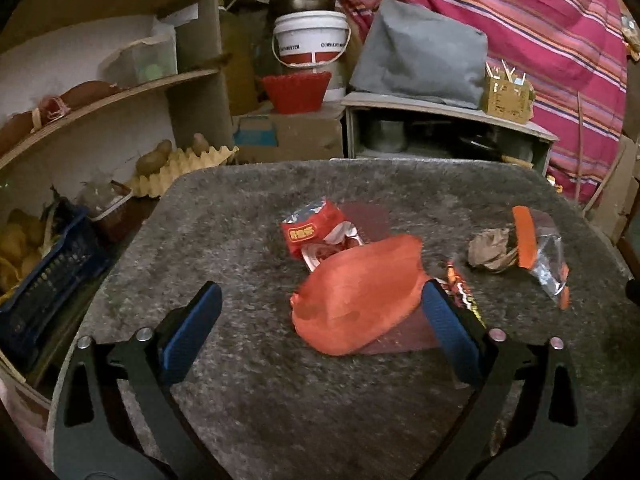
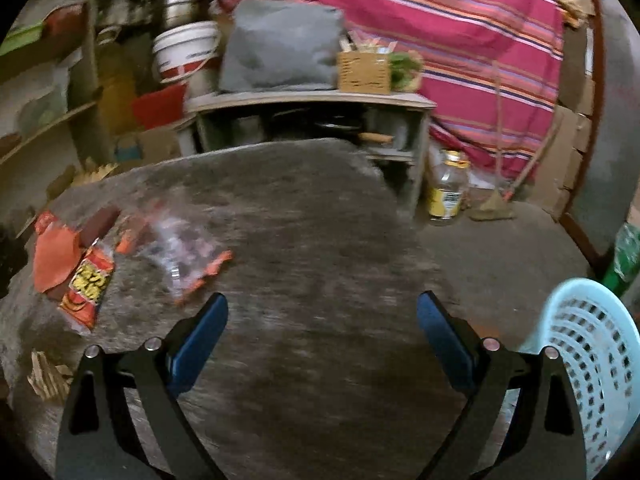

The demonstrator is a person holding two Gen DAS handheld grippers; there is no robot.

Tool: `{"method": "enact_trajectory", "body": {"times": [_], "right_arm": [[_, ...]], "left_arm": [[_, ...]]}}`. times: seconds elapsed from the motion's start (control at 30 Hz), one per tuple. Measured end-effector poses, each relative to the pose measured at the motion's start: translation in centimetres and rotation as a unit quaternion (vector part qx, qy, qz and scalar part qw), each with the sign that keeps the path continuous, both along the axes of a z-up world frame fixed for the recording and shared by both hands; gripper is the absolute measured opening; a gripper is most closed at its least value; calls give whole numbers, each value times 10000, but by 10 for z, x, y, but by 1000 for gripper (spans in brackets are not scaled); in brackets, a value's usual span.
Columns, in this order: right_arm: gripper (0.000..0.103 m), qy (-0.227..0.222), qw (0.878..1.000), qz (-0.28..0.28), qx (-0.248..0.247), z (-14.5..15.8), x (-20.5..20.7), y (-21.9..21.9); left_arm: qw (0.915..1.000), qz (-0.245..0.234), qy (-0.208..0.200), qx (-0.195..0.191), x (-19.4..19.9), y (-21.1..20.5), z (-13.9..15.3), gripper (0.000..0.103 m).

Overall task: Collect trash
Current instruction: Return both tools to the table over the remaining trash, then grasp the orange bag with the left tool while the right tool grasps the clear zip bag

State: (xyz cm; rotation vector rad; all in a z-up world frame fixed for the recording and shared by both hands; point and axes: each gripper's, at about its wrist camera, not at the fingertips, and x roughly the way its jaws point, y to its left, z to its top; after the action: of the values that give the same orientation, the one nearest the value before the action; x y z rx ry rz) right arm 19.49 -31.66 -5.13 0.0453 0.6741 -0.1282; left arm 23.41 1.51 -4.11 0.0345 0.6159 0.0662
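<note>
Left gripper (image 1: 322, 312): jaws spread wide, nothing held, poised above the grey-carpeted table (image 1: 256, 392). Orange plastic bag (image 1: 356, 300) directly ahead and slightly right of the jaw centreline, near edge between the two blue pads; right pad (image 1: 448, 328) overlapping the bag's right end in this view, contact not confirmable. Long axis of the bag running diagonally, from near-left to far-right, so roughly crosswise to the jaw opening.

Other litter, left view: red snack wrapper (image 1: 310, 234) just behind the bag, touching or overlapped by it; crumpled brown paper (image 1: 490, 248) well to the right; clear packet with orange trim (image 1: 542, 252) beside the paper; a printed wrapper (image 1: 460, 286) partly hidden behind the right pad.

Right gripper (image 2: 322, 320): jaws likewise wide apart, empty, over bare carpet. All litter far to its left in the right view, image blurred. Pale blue perforated basket (image 2: 592, 360) at its lower right, off the table edge, the likely receptacle.

Judgement: left gripper clearly nearer the trash; orange bag the nearest candidate. Short forward advance with a small rightward correction indicated before closing. Thin slack plastic, likely to crumple or slip.
</note>
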Motion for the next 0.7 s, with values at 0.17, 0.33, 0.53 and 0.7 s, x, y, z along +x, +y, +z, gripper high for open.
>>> {"method": "enact_trajectory", "body": {"times": [0.17, 0.33, 0.53, 0.7], "right_arm": [[93, 135, 9995, 266, -107, -6, 17, 31], [93, 166, 9990, 412, -92, -8, 33, 49], [93, 259, 9983, 503, -147, -12, 49, 61], [93, 299, 9983, 492, -125, -15, 59, 65]], "left_arm": [[9995, -137, 295, -7, 19, -1, -13, 89], [9978, -257, 618, -39, 34, -3, -28, 68], [9950, -442, 876, -162, 40, 5, -37, 16], [9966, -414, 710, 23, 26, 13, -25, 7]]}}
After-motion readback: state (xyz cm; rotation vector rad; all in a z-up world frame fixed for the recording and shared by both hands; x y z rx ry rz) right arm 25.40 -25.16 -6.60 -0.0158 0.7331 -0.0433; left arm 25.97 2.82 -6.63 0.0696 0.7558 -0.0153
